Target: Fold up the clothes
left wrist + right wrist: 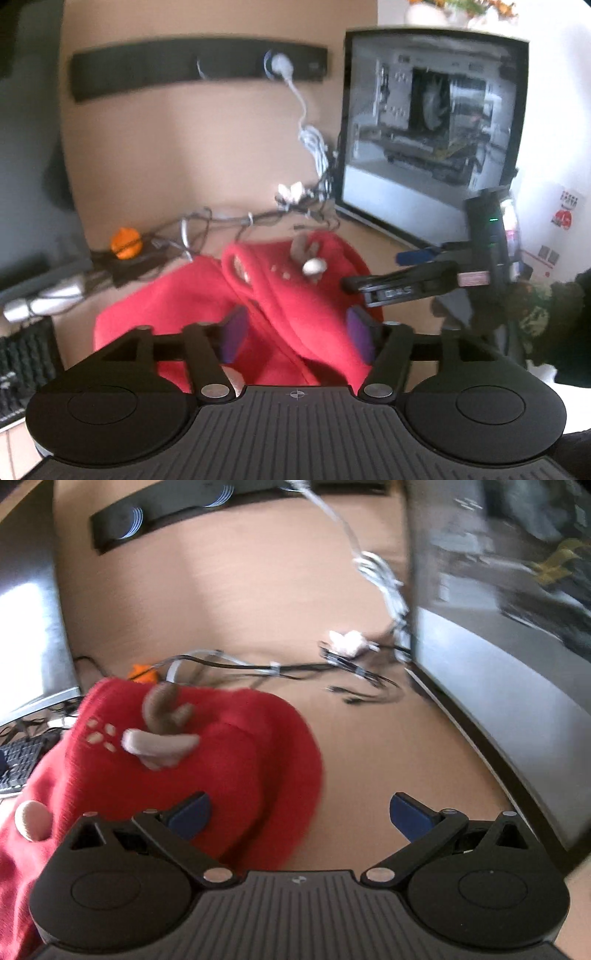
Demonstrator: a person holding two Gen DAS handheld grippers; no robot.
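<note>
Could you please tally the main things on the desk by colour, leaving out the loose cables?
Red: 1, the red garment.
Orange: 1, the small orange object among the cables.
Black: 3, the black bar, the monitor and the keyboard.
Total: 5.

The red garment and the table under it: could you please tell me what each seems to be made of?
Red garment: apparently fleece or a similar soft knit, matte and fuzzy, bunching into thick rounded folds. Table: looks like light wood or wood-look laminate, smooth with a faint grain; which one cannot be told.
</note>
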